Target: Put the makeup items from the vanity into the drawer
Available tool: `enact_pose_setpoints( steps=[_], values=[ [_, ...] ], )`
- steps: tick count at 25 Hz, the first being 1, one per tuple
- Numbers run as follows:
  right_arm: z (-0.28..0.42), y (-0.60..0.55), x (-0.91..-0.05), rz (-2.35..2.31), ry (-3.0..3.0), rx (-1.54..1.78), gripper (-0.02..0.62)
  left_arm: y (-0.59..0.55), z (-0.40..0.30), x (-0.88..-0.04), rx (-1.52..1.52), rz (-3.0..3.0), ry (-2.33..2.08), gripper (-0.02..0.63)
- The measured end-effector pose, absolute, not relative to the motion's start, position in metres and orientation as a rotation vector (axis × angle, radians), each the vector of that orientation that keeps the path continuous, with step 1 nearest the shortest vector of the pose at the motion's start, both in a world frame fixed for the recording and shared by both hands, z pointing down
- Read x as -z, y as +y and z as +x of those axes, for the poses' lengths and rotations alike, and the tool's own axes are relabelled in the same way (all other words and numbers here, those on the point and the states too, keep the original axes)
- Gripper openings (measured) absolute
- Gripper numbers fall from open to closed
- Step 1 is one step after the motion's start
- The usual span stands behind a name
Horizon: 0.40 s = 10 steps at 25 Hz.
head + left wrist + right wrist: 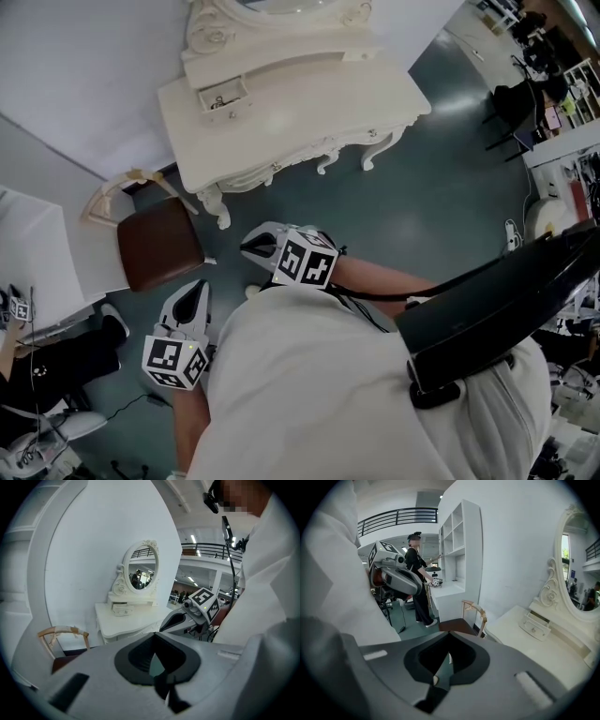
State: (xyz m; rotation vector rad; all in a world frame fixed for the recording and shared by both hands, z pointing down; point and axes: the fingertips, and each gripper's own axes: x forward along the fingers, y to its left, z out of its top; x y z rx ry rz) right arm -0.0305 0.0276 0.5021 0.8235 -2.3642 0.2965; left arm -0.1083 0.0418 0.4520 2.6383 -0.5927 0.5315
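The cream vanity (pixel 281 112) stands ahead of me against the white wall, with an oval mirror (pixel 142 568) on it. Its top looks bare; I see no makeup items. A small drawer (pixel 223 94) under the mirror juts out a little and also shows in the right gripper view (pixel 533 626). Both grippers hang low in front of the person's body, well short of the vanity. My left gripper (pixel 200 287) is shut with nothing in it, its jaws meeting (pixel 159 666). My right gripper (pixel 247 248) is likewise shut and empty (pixel 444 662).
A wooden chair with a brown seat (pixel 159 242) stands left of the vanity, close to my left gripper. A white shelf unit (pixel 457 559) lines the wall further left, where a person (pixel 417 583) stands. Dark green floor (pixel 441 197) spreads right of the vanity.
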Motion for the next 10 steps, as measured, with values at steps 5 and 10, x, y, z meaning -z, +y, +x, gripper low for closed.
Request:
enact_pose_setpoints(
  steps=[5, 10],
  values=[
    [-0.022, 0.019, -0.505, 0.819, -2.367, -0.305, 0.000, 0.033, -0.100, -0.454, -0.541, 2.631, -0.593, 0.003],
    [-0.006, 0.000, -0.504, 0.826, -2.369, -0.312, 0.000, 0.015, -0.082, -0.453, -0.549, 2.630, -0.580, 0.003]
  ],
)
